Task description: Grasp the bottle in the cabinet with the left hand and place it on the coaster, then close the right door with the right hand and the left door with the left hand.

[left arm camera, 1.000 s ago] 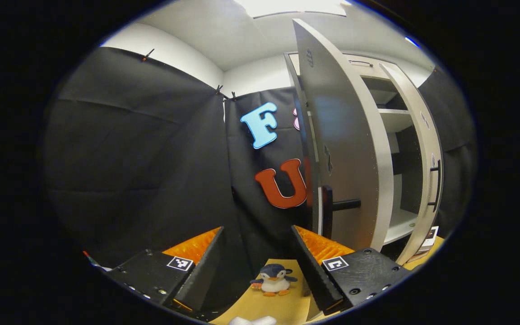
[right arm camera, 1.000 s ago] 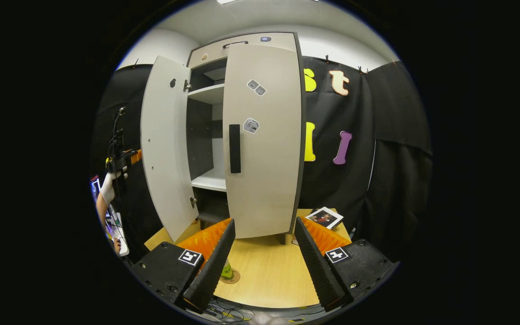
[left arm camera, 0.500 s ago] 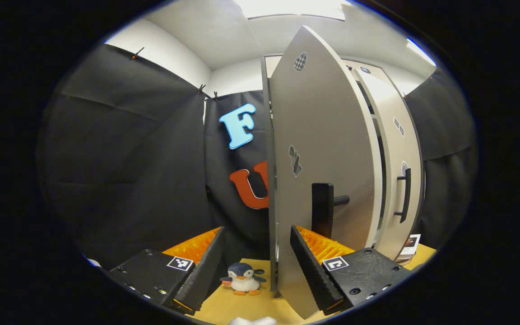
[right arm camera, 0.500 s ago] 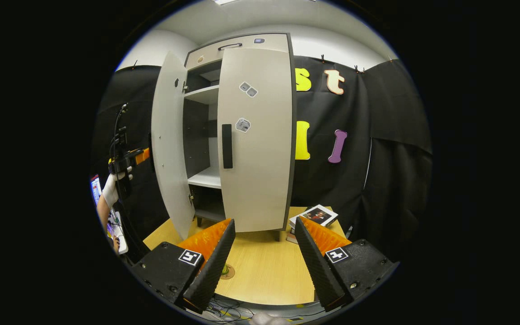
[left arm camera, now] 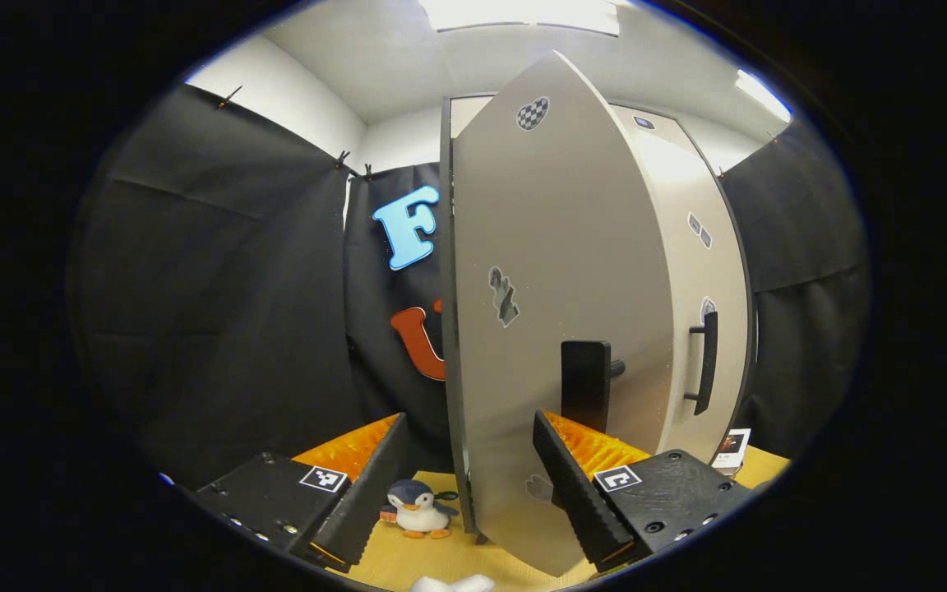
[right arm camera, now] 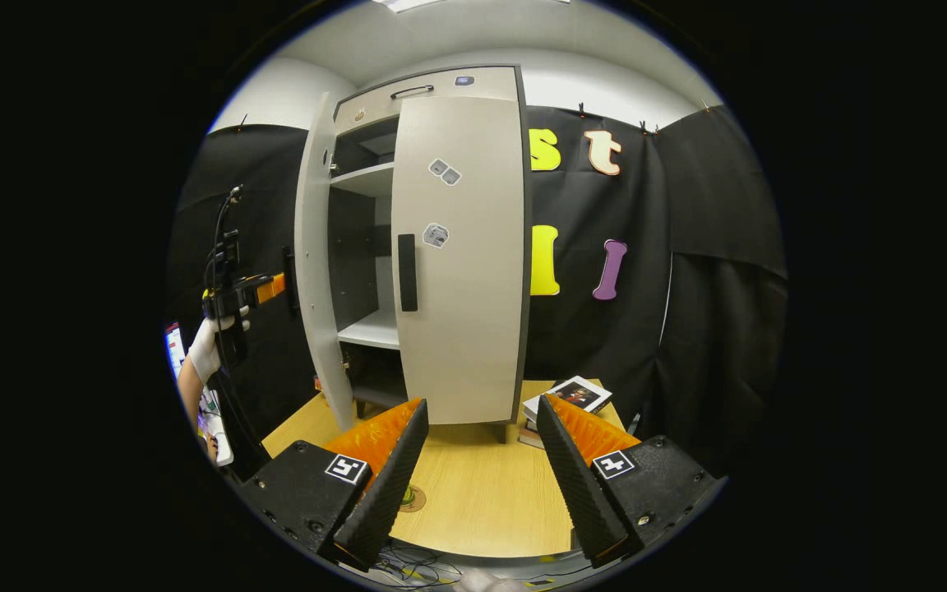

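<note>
The bottle (right arm camera: 406, 494) stands on the coaster (right arm camera: 413, 499) on the wooden table (right arm camera: 482, 493), mostly hidden behind a finger of the right gripper (right arm camera: 482, 477); only a green bit of it shows. The cabinet (right arm camera: 420, 247) stands at the back of the table. Its right door (right arm camera: 461, 255) lies flat against the front, and its left door (right arm camera: 313, 271) stands partly open, with shelves showing in the gap between the two. The left gripper (right arm camera: 264, 286), held by a gloved hand (right arm camera: 204, 349), is at the outer face of the left door, near its black handle (left arm camera: 586, 386). In the left gripper view, that gripper's jaws are spread wide with nothing between them, and the door's edge sits in the gap. The right gripper's jaws are also spread wide and hold nothing, well back from the cabinet. A toy penguin (left arm camera: 413, 510) stands on the table beside the left door, and a small stack of books (right arm camera: 565, 396) lies to the right of the cabinet.
</note>
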`<action>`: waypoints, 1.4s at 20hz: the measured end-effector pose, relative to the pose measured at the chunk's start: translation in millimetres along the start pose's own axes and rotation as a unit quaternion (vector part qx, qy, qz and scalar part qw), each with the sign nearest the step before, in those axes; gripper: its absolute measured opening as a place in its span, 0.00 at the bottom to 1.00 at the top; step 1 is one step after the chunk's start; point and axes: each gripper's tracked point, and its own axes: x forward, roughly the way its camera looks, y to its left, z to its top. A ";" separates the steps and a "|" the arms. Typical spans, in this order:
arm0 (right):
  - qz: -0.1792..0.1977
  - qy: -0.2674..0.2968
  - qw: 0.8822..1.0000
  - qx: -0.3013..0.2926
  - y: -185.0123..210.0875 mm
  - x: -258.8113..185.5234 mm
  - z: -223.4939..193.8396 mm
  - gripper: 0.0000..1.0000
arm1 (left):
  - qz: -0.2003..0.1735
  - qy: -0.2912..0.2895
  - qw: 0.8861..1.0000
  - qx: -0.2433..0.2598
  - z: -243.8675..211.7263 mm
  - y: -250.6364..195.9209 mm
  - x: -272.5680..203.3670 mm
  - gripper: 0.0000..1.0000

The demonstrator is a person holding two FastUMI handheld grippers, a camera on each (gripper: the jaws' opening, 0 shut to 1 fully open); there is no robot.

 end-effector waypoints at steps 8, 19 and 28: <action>-0.004 -0.008 1.000 0.006 10.9 2.8 1.3 0.82 | -0.036 -0.001 0.999 0.013 1.3 -33.2 6.9 0.96; -0.047 -0.046 0.997 0.028 18.1 12.0 19.2 0.82 | -0.056 0.009 0.998 0.006 -6.4 -52.3 -55.7 0.96; -0.049 -0.052 0.997 0.040 35.3 24.4 9.6 0.82 | -0.023 0.039 0.999 0.009 -45.7 -39.0 -117.0 0.95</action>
